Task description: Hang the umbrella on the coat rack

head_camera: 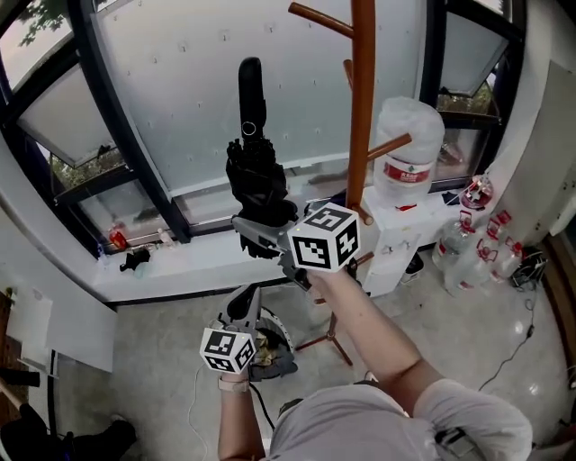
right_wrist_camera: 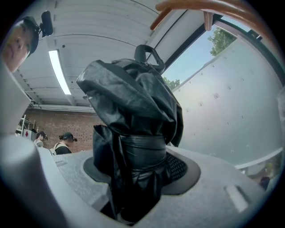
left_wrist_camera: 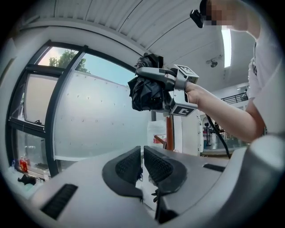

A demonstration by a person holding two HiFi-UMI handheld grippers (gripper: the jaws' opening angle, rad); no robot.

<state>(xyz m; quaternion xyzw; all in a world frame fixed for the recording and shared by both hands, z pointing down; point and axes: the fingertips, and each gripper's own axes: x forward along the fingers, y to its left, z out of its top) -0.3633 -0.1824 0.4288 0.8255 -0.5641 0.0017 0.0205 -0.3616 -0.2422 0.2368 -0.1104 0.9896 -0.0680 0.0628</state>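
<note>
A black folded umbrella (head_camera: 256,180) stands upright in my right gripper (head_camera: 263,230), its handle (head_camera: 251,85) pointing up. The jaws are shut on its strapped lower part (right_wrist_camera: 138,151), and the bunched canopy (right_wrist_camera: 129,98) fills the right gripper view. The brown wooden coat rack (head_camera: 362,99) rises just right of the umbrella, with one peg (head_camera: 319,18) high above it and another (right_wrist_camera: 200,5) overhead in the right gripper view. My left gripper (head_camera: 245,304) hangs lower and nearer, shut (left_wrist_camera: 142,162) with nothing between its pads. It looks up at the umbrella (left_wrist_camera: 144,95) and the right gripper (left_wrist_camera: 156,84).
A white water dispenser (head_camera: 396,239) with a large bottle (head_camera: 409,135) stands right behind the rack. Several water bottles (head_camera: 468,257) sit on the floor at right. A white window sill (head_camera: 180,266) and dark window frames lie behind. A dark bag (head_camera: 270,353) lies on the floor.
</note>
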